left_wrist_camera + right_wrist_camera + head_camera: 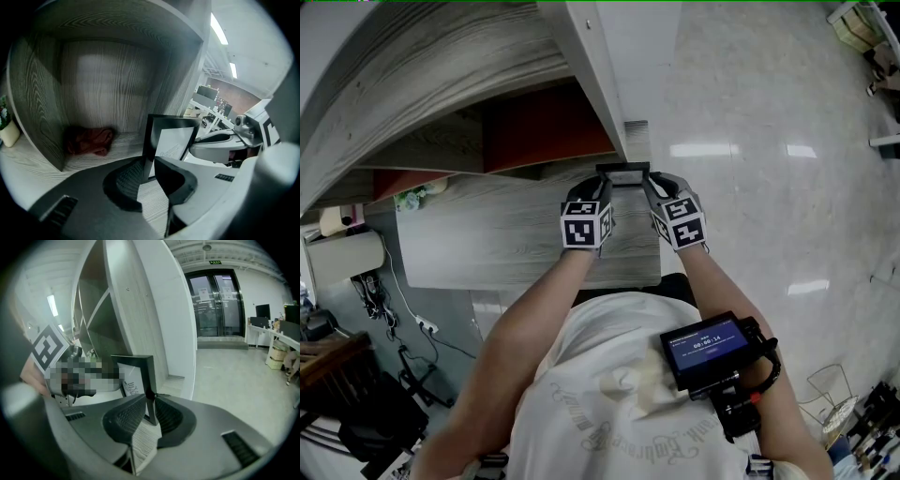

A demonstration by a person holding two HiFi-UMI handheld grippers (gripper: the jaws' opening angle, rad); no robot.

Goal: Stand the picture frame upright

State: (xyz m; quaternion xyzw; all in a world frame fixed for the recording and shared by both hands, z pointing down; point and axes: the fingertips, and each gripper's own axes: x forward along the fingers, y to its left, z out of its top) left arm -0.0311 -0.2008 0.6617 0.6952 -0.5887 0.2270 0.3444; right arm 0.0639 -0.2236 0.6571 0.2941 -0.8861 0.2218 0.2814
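Observation:
A black picture frame (623, 175) with a white sheet inside stands upright on the grey wood shelf board (506, 239), close to the white upright panel. My left gripper (602, 190) is shut on its left edge, and my right gripper (652, 192) is shut on its right edge. In the left gripper view the picture frame (171, 136) rises between the pads of my left gripper (149, 169), with the other gripper's body behind it. In the right gripper view the picture frame (137, 375) has its right bar pinched between the ribbed pads of my right gripper (151, 412).
A dark red cloth (90, 140) lies in the back corner of the shelf bay. A small potted plant (412, 197) stands at the far left. The white side panel (609, 75) rises just right of the frame; polished floor (769, 187) lies beyond.

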